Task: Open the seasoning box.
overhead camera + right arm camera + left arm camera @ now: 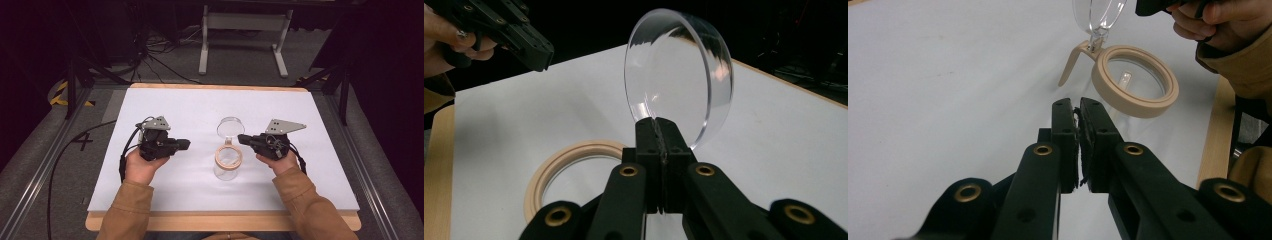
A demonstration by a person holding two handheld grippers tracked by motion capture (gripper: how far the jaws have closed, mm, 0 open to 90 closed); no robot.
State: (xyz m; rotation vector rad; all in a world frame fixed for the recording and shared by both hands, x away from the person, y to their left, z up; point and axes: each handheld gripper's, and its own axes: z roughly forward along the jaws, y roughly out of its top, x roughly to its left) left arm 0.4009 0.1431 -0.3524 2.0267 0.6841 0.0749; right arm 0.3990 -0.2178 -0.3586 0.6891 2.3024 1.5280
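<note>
A clear glass jar with a beige ring collar [228, 159] stands upright near the middle of the white-covered desk [165, 100], between the two hand-held grippers. Its round transparent lid [230, 126] is swung open on the hinge and stands raised behind the jar mouth; in the left gripper view the beige collar [1135, 80] and a beige latch arm [1071, 62] beside it are seen, with the lid [1098, 15] tilted up above them. The right gripper [243, 139], held in the person's right hand [277, 159], points toward the jar; in the right gripper view its jaws are pressed together at the lower rim of the lid [679, 75], but whether they pinch the rim or sit just in front of it cannot be told. The left gripper [186, 144], held in the left hand [142, 167], sits apart from the jar on its left side; its jaws are clenched together on nothing, as the left gripper view [1079, 125] confirms. Both forearms wear tan sleeves [127, 210].
</note>
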